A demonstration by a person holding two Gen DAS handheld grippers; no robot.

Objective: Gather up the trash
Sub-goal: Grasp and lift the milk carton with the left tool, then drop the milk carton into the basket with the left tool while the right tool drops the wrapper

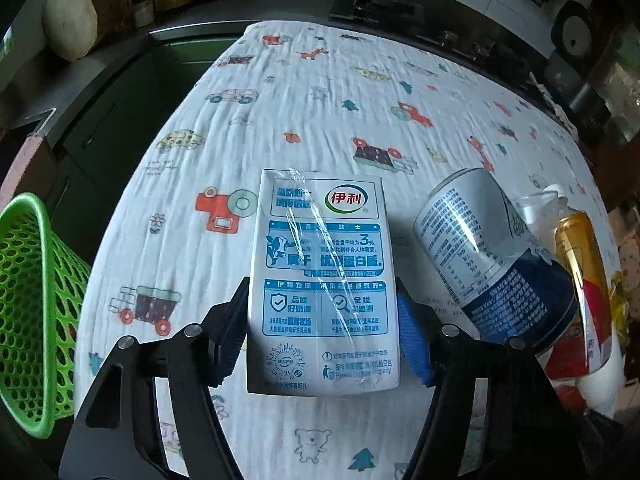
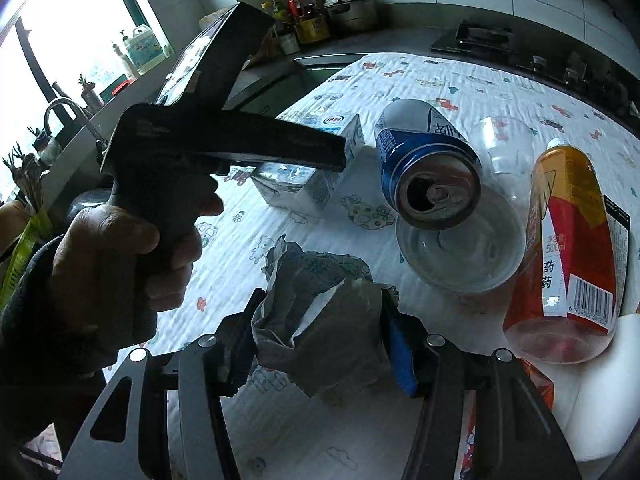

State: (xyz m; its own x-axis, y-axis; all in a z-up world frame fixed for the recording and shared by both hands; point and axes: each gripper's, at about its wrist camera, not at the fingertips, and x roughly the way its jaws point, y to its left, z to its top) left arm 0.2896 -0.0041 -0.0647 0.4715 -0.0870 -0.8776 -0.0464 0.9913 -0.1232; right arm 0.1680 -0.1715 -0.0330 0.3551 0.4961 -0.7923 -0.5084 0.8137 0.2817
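My left gripper [image 1: 320, 320] is shut on a white and blue milk carton [image 1: 320, 280], its pads pressed on both sides; the carton also shows in the right wrist view [image 2: 320, 168] under the left gripper's black body. My right gripper [image 2: 316, 332] is shut on a crumpled grey paper wad [image 2: 320, 312] held above the table. A blue and silver can [image 1: 480, 256] lies on its side right of the carton, open end toward the right camera [image 2: 432, 168]. A yellow and red bottle [image 2: 572, 256] lies further right. A green perforated basket [image 1: 32, 312] stands at the table's left edge.
The table carries a white cloth [image 1: 320, 100] printed with cartoon vehicles. A clear plastic bowl [image 2: 460, 252] and a clear cup [image 2: 504, 148] lie by the can. A counter with a stove, pot and bottles [image 2: 308, 12] runs behind. A sink and tap [image 2: 64, 112] are at left.
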